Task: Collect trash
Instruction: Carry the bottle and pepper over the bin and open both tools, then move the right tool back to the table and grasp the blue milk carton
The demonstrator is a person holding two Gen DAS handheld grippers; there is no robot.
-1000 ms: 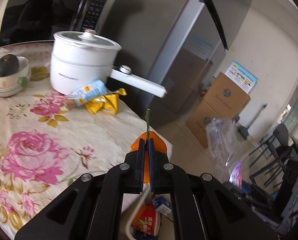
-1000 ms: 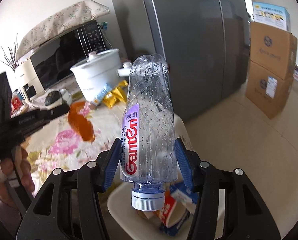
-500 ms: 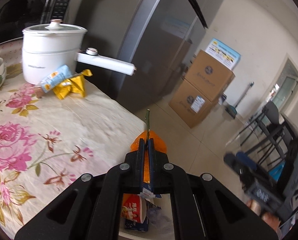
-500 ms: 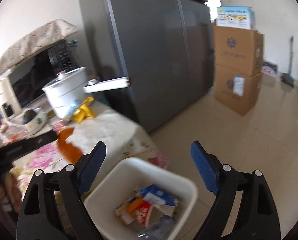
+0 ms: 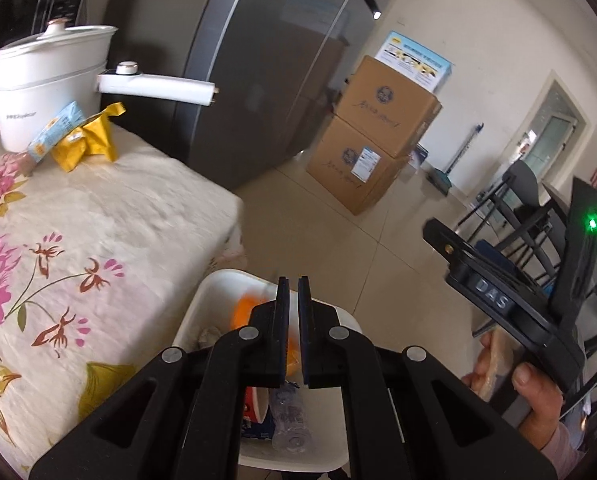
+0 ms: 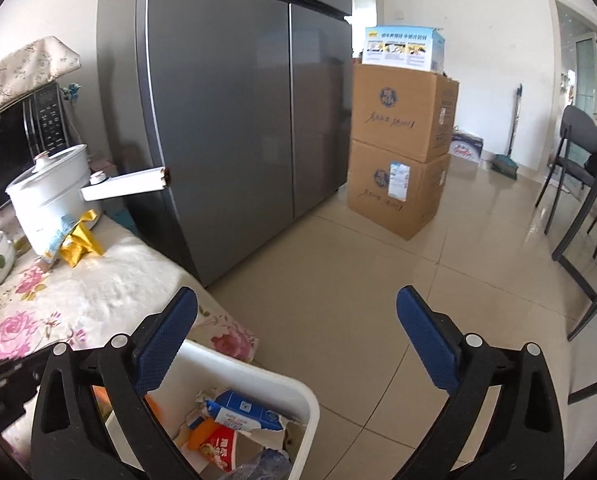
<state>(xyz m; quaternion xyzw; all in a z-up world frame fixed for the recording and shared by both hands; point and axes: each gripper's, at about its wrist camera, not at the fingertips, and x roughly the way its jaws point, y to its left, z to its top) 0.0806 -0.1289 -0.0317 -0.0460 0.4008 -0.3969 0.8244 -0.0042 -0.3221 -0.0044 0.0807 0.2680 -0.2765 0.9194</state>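
Note:
My left gripper (image 5: 293, 284) hangs over the white bin (image 5: 202, 304), its jaws shut to a thin slit with nothing showing between the tips. An orange peel (image 5: 245, 312) is blurred just behind and below its fingers, inside the bin's mouth; whether anything still pinches it I cannot tell. My right gripper (image 6: 297, 296) is over the bin's (image 6: 258, 372) right side, its jaws opening wide with nothing between them. The clear water bottle (image 5: 292, 420) lies in the bin among cartons and wrappers. A yellow wrapper (image 5: 90, 142) and a blue one (image 5: 56, 130) lie on the table.
The floral table cloth (image 5: 98, 220) ends right beside the bin. A white pot (image 5: 46, 80) with a long handle stands behind the wrappers. A grey fridge (image 6: 238, 120), stacked cardboard boxes (image 6: 402, 160) and dark chairs (image 6: 578, 160) surround tiled floor. A hand (image 5: 534, 392) holds the right gripper.
The bottle left the right gripper and now lies in the bin; those jaws spread wide. The left gripper moved from the table edge to over the bin, and the peel no longer sticks up above its tips.

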